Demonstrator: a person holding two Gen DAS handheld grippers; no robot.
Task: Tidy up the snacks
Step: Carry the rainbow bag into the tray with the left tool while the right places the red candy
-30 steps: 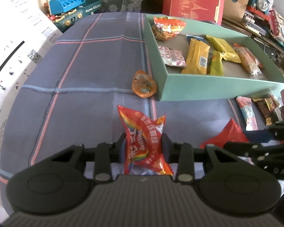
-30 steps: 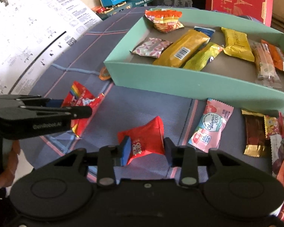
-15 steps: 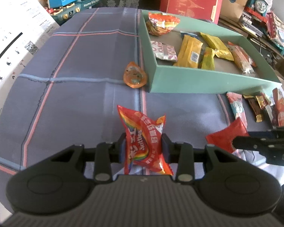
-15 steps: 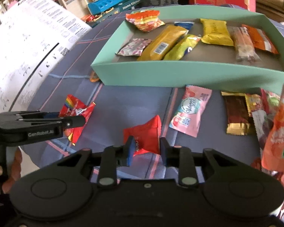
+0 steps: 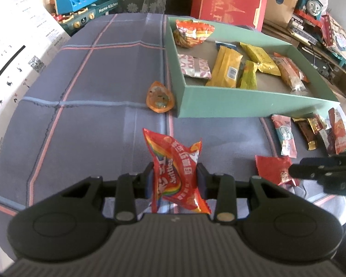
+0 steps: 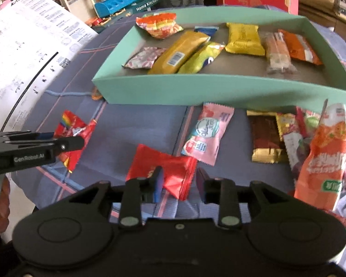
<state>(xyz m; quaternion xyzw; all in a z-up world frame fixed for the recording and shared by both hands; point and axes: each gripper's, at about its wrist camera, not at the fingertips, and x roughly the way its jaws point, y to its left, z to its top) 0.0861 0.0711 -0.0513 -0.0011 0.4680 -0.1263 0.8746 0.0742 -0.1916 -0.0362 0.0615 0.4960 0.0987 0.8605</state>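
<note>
My left gripper [image 5: 175, 180] is shut on a red Skittles bag [image 5: 175, 173], held upright just above the cloth; from the right wrist view the gripper [image 6: 80, 142] and the bag [image 6: 73, 129] show at the left. My right gripper [image 6: 180, 182] straddles a red packet [image 6: 170, 170] lying on the cloth. Its jaws are opening: the left pad touches the packet, the right pad stands clear. The green box [image 6: 196, 90] behind holds several snacks.
An orange jelly cup [image 5: 160, 97] lies by the box's near left corner. A pink packet [image 6: 207, 133], a brown and gold bar [image 6: 264, 136] and an orange pouch [image 6: 325, 152] lie before the box. A white printed sheet [image 6: 23, 46] borders the left; toys and cartons stand behind.
The right gripper shifted sideways along the table's front; its jaws narrowed around the red packet, then widened again. The left gripper kept still with the Skittles bag.
</note>
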